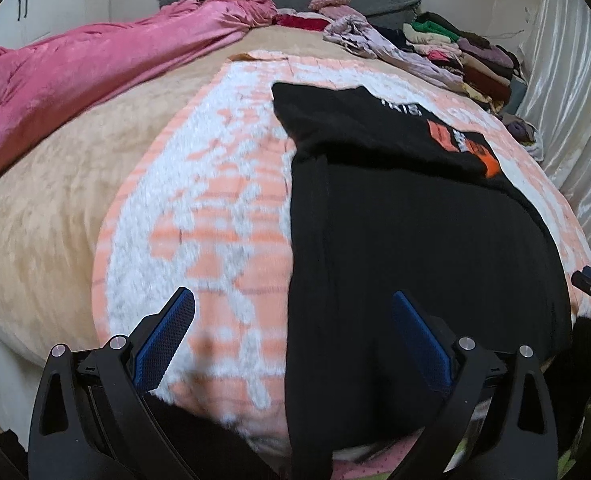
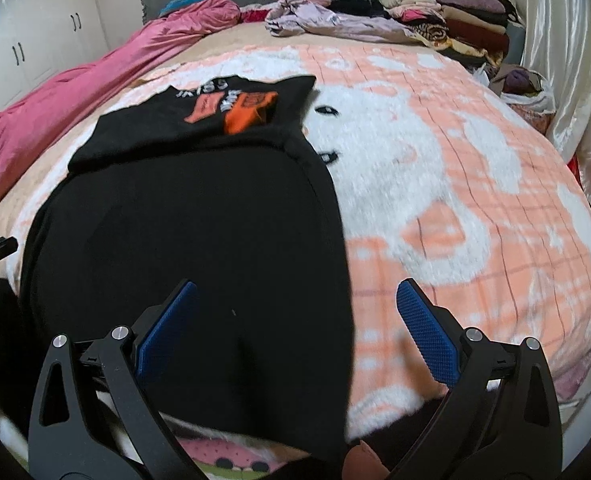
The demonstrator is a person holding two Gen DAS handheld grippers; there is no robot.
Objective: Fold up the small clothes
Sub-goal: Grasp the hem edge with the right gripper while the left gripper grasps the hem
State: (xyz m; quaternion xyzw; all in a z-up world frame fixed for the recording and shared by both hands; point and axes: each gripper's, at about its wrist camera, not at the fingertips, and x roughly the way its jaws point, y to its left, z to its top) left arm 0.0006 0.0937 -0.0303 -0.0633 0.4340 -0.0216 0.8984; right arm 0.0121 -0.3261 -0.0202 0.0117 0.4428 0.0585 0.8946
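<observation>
Both grippers, left (image 1: 291, 328) and right (image 2: 295, 320), spread wide, empty, low over near hem of black shirt (image 1: 415, 232). Lies flat on peach blanket (image 1: 215, 208), far end folded back, print up. Probably soft, light, limp, prone to bunching; best pinched at hem corners or side edges.

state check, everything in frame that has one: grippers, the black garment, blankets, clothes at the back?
left gripper: open, empty, over the black garment's left edge
right gripper: open, empty, over its right edge
black garment: flat on blanket, far end folded over, print up
peach blanket: spread flat
pink quilt: bunched
clothes stack: folded, piled
lilac garment: crumpled
</observation>
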